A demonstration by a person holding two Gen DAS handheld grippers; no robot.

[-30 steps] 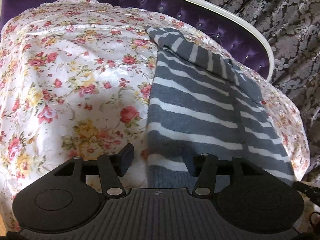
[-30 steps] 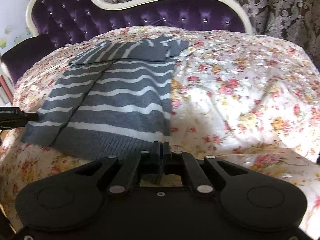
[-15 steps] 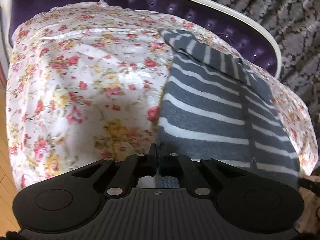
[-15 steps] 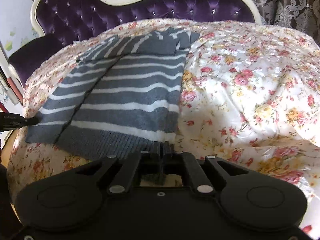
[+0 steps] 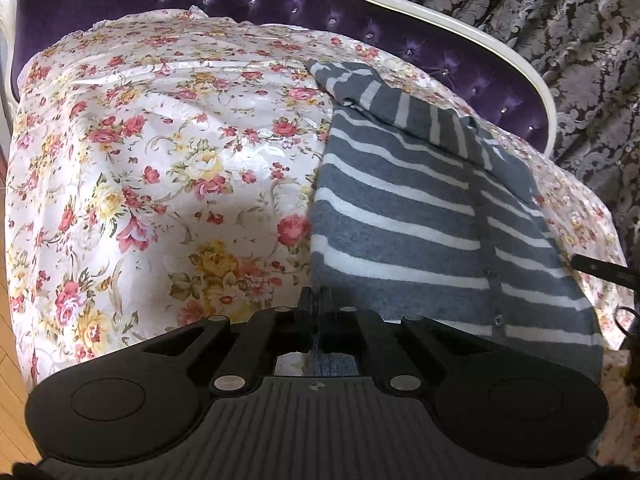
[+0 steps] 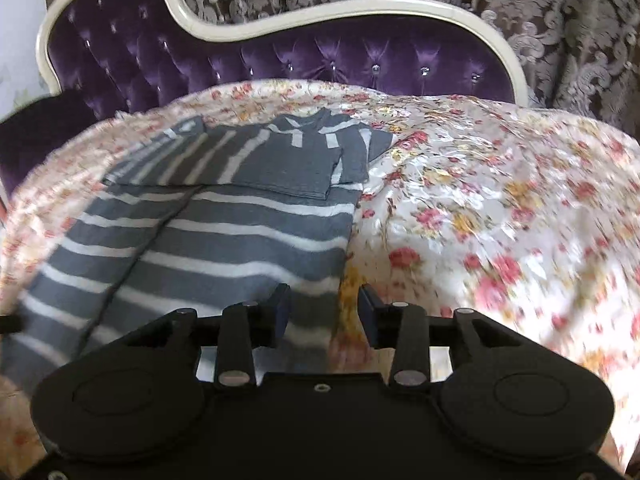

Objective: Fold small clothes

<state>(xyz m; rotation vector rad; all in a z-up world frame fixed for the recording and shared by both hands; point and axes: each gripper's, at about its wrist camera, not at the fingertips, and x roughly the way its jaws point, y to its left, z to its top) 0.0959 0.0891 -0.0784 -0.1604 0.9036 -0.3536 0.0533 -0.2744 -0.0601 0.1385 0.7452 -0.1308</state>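
Observation:
A grey cardigan with white stripes [image 5: 400, 208] lies flat on the floral cloth [image 5: 140, 168], its sleeves folded across the top. My left gripper [image 5: 316, 300] is shut on the cardigan's near left hem corner; grey knit shows between its fingers. In the right wrist view the cardigan [image 6: 224, 232] fills the left half. My right gripper [image 6: 324, 304] hangs over its right edge with jaws opening; the edge lies under the gap and the pads do not press on it. The left gripper's tip [image 6: 10, 322] shows at the far left, and a right finger [image 5: 600, 270] at the cardigan's far side.
The floral cloth [image 6: 500, 208] covers a purple tufted sofa [image 6: 320, 64] with a cream frame. A patterned grey curtain [image 6: 560, 8] hangs behind it. Wooden floor [image 5: 8, 360] shows at the left below the cloth's edge.
My left gripper shut on the hem corner. My right gripper let go of the hem, opened, and moved forward along the cardigan's right edge.

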